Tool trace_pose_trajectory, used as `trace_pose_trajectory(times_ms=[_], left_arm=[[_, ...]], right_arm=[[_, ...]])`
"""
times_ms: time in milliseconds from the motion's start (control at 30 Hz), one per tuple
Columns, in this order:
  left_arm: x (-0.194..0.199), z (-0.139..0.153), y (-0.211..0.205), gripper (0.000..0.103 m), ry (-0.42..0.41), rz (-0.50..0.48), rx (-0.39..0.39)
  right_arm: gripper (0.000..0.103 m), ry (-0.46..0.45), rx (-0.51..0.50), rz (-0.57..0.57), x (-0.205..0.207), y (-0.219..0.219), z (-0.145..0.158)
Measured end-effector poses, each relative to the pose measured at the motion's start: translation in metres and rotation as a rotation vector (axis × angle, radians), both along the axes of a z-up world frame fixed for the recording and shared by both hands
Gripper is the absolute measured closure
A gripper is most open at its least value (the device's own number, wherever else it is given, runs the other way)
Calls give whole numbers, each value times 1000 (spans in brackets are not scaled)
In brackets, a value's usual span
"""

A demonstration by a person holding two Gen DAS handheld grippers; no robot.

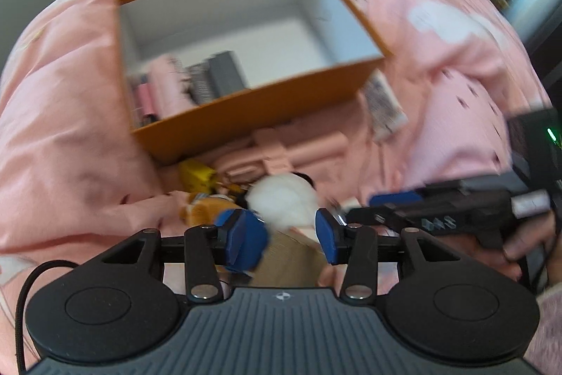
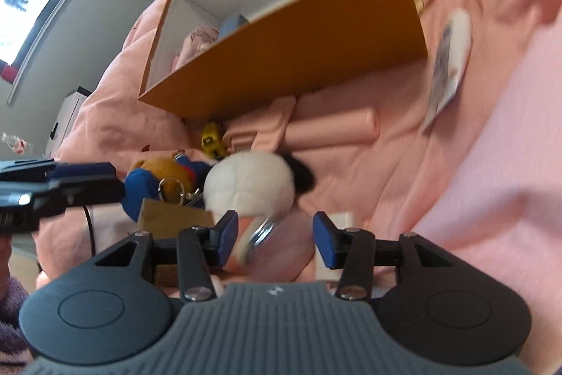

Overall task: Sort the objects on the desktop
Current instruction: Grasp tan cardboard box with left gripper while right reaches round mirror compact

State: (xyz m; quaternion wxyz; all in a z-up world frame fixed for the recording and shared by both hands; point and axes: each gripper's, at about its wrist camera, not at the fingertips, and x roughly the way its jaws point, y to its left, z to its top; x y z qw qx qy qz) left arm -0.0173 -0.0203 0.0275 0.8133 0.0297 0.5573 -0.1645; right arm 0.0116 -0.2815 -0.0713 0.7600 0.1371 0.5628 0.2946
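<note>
An orange box (image 1: 253,115) with a white inside sits on a pink bedspread and holds pink and grey items (image 1: 196,83); it shows in the right wrist view too (image 2: 291,51). In front of it lie a white fluffy pompom (image 1: 284,202) (image 2: 249,185), a brown plush in blue (image 1: 207,206) (image 2: 165,181), a yellow toy (image 1: 196,174) (image 2: 212,136), a pink folded stand (image 1: 291,146) (image 2: 330,125) and a tan block (image 1: 288,255) (image 2: 175,217). My left gripper (image 1: 291,238) is open just before the pompom. My right gripper (image 2: 274,238) is open over a metal-rimmed round thing (image 2: 261,234).
A white labelled tube (image 1: 383,101) (image 2: 448,58) lies right of the box. The right gripper (image 1: 439,202) shows in the left wrist view, the left gripper (image 2: 59,185) in the right wrist view. The pink bedspread (image 1: 456,65) is rumpled all around.
</note>
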Motion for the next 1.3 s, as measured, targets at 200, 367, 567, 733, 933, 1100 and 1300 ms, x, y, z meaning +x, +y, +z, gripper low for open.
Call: trace_pose_trajectory(times_ms=[200, 367, 567, 733, 933, 1100, 1300], left_arm=[[-10, -8, -18, 51, 19, -136, 94], [-13, -15, -21, 51, 57, -173, 131], [-17, -20, -25, 48, 72, -191, 169], [-16, -24, -23, 43, 80, -185, 167], [-16, -31, -21, 40, 87, -183, 152], [-16, -36, -21, 39, 93, -200, 139], [-16, -36, -20, 37, 95, -220, 134]], right_arm=[[49, 15, -17, 9, -4, 13, -9], [50, 0, -82, 46, -8, 21, -18], [74, -22, -125, 81, -10, 26, -23], [79, -45, -160, 80, -13, 25, -20], [74, -52, -208, 106, -10, 35, -28], [80, -40, -188, 119, -5, 38, -34], [87, -63, -197, 92, -9, 27, -26]])
